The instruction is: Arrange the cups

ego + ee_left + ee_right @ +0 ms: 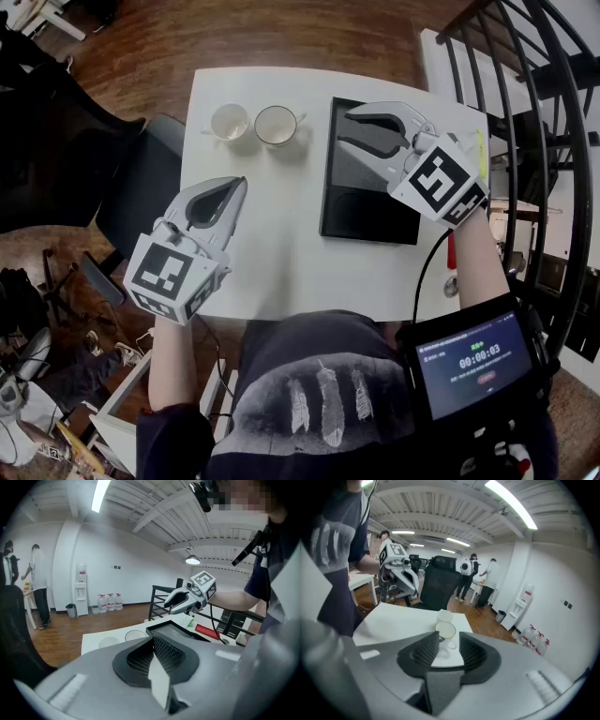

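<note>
On the white table (281, 267), near its far edge: two cups, upright, side by side, open mouths up, listed as left cup (229, 122) and right cup (276, 125), the latter with its handle turned toward the black tray (361, 211) just beside it. Left gripper (239, 185): held above the table's left part on a forearm rising from the lower left, nose tilted downward and aimed toward the cups, jaws pressed together, nothing between them. Right gripper (343, 127): held over the tray's far end on a forearm entering from the right, angled downward and leftward at the cups, jaws standing apart and empty, clear of both cups.
</note>
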Available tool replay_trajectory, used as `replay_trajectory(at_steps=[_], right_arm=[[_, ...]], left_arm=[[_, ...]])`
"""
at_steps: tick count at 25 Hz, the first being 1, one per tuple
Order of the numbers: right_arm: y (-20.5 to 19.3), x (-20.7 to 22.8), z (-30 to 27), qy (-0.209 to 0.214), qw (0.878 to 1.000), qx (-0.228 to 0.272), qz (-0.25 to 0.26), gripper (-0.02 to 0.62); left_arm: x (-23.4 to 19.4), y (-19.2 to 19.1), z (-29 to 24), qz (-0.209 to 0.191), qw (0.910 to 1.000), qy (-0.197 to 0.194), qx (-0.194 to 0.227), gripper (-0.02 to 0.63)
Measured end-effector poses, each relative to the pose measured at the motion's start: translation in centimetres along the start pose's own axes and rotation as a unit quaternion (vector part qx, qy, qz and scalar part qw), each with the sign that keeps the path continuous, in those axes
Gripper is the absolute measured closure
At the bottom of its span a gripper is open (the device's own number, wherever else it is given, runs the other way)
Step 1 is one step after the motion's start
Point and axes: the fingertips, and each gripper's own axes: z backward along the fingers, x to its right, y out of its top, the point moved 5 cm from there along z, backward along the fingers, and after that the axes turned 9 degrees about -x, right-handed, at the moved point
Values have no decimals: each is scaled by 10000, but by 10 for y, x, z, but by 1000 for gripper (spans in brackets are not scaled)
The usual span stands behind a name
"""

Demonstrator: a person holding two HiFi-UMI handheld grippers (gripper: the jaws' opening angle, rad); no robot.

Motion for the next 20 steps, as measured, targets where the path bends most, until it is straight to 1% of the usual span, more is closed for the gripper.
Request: replay_trajectory(at_steps=[3,5,8,11,14,17,20], right_arm=[[2,0,-35,140,9981,-499,338,436],[12,-3,-62,232,9960,-712,497,396],[30,-15,-108,392,9906,-1028,808,391],[25,-22,-146,694,9819,-1369,1112,391],[17,-20,-170,975,9736,-1582,1326,374],[15,-15,-184,1099,9656,-1732,1600,374],[18,-15,-191,1212,9578,-1779,1902,374]], left_arm=[[-13,-12,10,-71,9999,-29,116,606],[-24,-23,22,39,9999,-52,127,606],[-41,-52,42,175,9997,-112,137,606],[-47,-70,42,250,9995,-133,126,606],[-49,-75,35,426,9989,-160,120,606],[-54,-78,32,524,9984,-174,84,606],[-55,-80,29,556,9982,-201,40,606]])
